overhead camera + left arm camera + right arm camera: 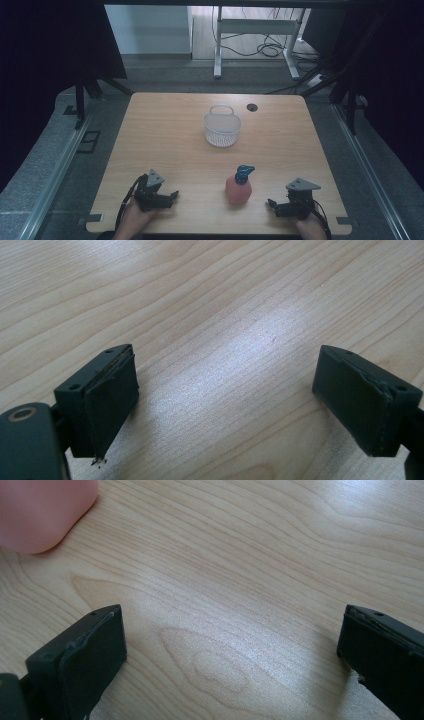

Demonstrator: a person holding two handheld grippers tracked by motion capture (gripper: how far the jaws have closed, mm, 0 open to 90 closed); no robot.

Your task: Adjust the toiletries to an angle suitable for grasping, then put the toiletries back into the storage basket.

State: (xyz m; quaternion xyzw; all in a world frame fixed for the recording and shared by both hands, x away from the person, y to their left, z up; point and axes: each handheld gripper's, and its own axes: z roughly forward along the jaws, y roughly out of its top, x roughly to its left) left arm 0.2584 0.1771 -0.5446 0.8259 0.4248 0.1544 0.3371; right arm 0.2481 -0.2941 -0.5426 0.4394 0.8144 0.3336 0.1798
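The pink bottle (238, 190) with a blue pump top (244, 173) stands upright on the desk (170, 125) between the wide-open, empty left claw (173, 195) and right claw (270, 204), probably light, smooth, slightly squeezable plastic best gripped across its broad body.

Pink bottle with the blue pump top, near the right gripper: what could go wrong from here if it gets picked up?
1. The pink bottle stands upright, topped by a blue pump; a sideways nudge from the open right gripper might tip it.
2. In the right gripper view the bottle sits off to one side of the fingers, so a straight advance would likely miss or clip it.
3. The white basket looks light and could slide if bumped.
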